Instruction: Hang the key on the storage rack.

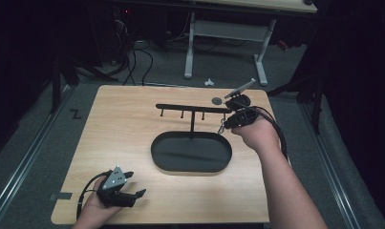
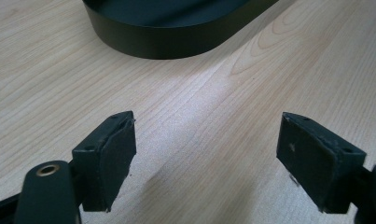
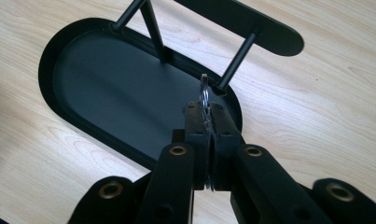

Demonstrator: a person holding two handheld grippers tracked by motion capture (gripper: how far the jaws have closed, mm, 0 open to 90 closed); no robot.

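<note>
Key ring (image 1: 221, 128) is hanging from the right gripper (image 1: 227, 125) at three o'clock of the black stand (image 1: 192, 110) on the bench (image 1: 128, 133). Left gripper (image 2: 205, 144) is resting wide open, holding nothing. Right gripper view: jaws are pinching the metal ring over the oval tray (image 3: 111, 84).

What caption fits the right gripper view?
Right gripper clamps a small metal ring above the black oval tray on the wooden table.

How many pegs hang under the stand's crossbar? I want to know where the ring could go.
3 pegs: left, middle, right, all bare. The right gripper may hide another.
</note>
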